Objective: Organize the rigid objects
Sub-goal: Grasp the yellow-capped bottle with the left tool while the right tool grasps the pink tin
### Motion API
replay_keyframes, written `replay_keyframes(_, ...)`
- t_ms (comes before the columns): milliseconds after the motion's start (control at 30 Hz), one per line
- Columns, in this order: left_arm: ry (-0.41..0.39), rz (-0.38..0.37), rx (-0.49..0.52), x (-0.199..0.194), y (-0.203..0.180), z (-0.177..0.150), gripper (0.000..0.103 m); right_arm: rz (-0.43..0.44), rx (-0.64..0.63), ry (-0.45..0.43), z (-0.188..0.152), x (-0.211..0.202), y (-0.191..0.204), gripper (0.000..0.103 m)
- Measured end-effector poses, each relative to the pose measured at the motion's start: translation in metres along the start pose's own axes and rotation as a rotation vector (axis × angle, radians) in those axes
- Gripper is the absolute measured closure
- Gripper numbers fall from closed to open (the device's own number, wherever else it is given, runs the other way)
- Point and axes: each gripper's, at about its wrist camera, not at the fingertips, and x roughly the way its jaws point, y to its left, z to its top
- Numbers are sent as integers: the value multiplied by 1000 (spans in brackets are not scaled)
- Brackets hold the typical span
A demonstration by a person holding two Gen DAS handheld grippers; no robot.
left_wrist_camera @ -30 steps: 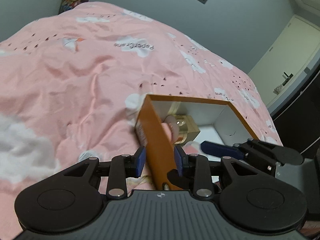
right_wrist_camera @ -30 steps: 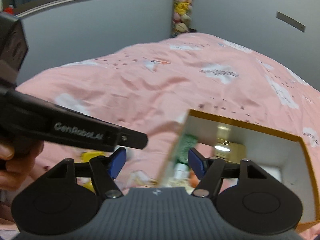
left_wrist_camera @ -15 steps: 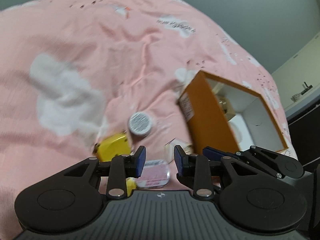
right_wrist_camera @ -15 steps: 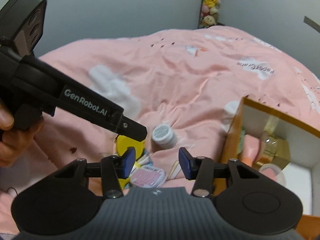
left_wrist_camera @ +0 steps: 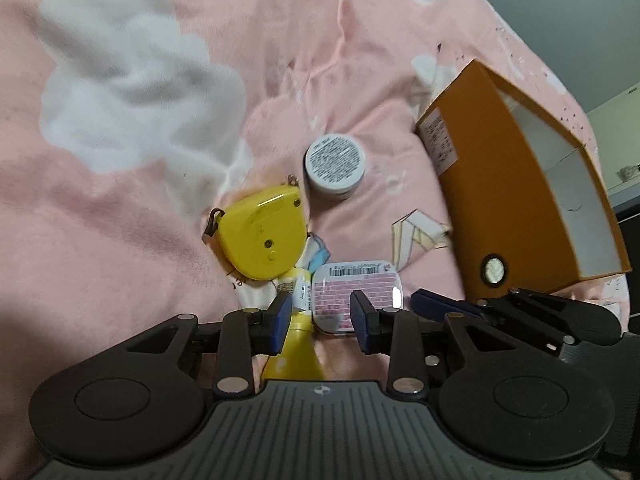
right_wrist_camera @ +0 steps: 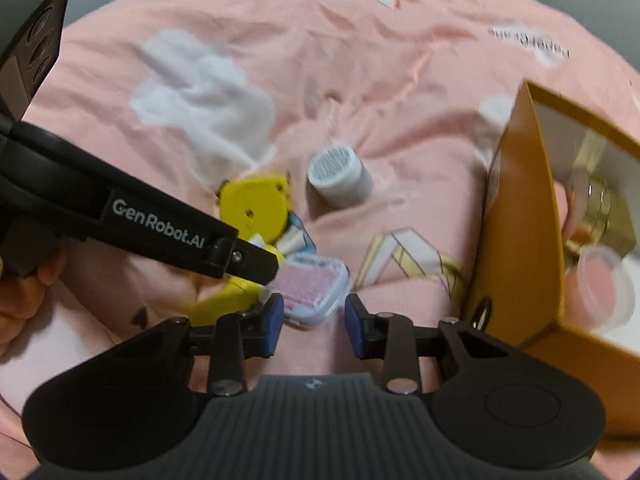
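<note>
Lying just ahead of both claws on the pink bedspread (left_wrist_camera: pixel 140 208), the flat pink case (right_wrist_camera: pixel 312 286) sits nearer the right gripper (right_wrist_camera: pixel 314 318) — jaws closing, nothing pinched yet — than the left gripper (left_wrist_camera: pixel 320 316), whose empty jaws are opening slightly; the orange box (right_wrist_camera: pixel 516 240) stands to its right.

Both grippers are pointed steeply downward. The left gripper (left_wrist_camera: pixel 320 316) is opening slightly, nothing pressed; the right gripper (right_wrist_camera: pixel 314 322) is closing, pads unpressed.

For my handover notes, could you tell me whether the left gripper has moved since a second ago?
Yes: the left gripper has left the orange box, dropping toward the pink case.
</note>
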Motion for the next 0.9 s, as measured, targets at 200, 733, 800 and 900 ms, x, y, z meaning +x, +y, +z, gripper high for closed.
replay_keyframes(200, 21, 44, 43, 15, 0, -5, 67, 37, 85, 13, -2, 9, -15, 70)
replay_keyframes(733, -35, 77, 103, 17, -2, -14, 78, 72, 121, 17, -3, 16, -19, 72)
replay_keyframes(800, -83, 87, 112, 5, -4, -19, 78, 85, 136, 14, -4, 17, -21, 72)
replay_keyframes(900, -143, 106, 109, -9, -4, -23, 78, 99, 156, 30, -2, 24, -22, 72)
